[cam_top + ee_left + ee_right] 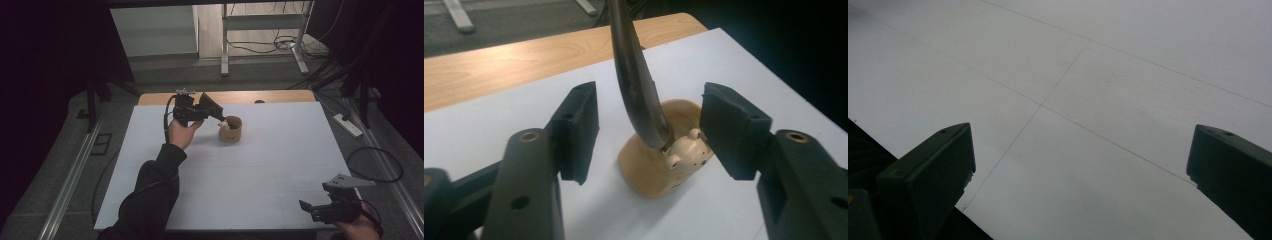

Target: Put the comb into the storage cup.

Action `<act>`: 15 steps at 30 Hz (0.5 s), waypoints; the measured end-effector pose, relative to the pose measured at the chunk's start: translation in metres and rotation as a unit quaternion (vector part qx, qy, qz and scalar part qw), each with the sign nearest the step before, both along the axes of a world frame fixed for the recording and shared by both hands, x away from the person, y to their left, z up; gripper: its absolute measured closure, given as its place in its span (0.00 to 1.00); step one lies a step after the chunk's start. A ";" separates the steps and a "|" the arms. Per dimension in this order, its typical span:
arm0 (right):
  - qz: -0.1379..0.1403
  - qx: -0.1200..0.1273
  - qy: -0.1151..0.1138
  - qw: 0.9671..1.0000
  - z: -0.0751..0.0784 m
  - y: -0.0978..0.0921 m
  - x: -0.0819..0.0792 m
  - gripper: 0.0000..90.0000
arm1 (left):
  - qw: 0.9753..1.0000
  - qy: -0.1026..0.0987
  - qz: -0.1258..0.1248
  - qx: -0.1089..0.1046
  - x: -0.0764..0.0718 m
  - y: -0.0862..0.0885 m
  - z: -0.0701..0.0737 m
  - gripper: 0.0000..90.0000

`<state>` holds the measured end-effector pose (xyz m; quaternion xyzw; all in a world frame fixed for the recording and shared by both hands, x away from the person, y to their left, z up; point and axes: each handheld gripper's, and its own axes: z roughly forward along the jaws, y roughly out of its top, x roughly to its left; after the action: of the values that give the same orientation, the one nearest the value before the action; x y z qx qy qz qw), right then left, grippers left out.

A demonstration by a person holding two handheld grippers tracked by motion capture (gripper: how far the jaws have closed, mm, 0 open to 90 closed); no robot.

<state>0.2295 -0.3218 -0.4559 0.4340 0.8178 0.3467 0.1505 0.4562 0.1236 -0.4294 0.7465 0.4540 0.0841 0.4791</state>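
Two wide-spread jaws of the left gripper (pixel 646 132) flank a dark spoon (pixel 636 85) with a bear-head end (pixel 687 153), leaning in the wooden cup (pixel 646 172) just ahead. Probably light, stiff, slick; grip the handle. Right gripper (pixel 1080 175) gapes empty.

wide-apart jaws flanking a dark spoon (pixel 636 85) in a wooden cup (pixel 649 167)

Cup (pixel 231 131) on table (pixel 260 170) toward far edge, spoon (pixel 224 124) in it, left gripper (pixel 216 114) just left; right gripper (pixel 306 207) at near right corner.
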 end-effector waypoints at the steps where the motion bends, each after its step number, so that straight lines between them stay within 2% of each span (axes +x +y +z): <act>1: -0.001 0.001 0.000 1.000 0.000 0.000 0.000 0.00 | 1.000 -0.003 0.001 0.004 0.000 0.000 0.001 0.43; 8: -0.002 -0.001 0.001 1.000 0.000 0.001 0.000 0.00 | 1.000 -0.022 0.005 0.018 -0.003 0.001 0.005 0.37; 15: -0.002 -0.001 0.001 1.000 0.000 0.001 0.000 0.00 | 0.998 -0.049 0.011 0.043 -0.007 0.001 0.009 0.34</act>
<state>0.2298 -0.3212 -0.4562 0.4356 0.8178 0.3449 0.1504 0.4495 0.1247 -0.4202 0.7562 0.4346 0.1451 0.4672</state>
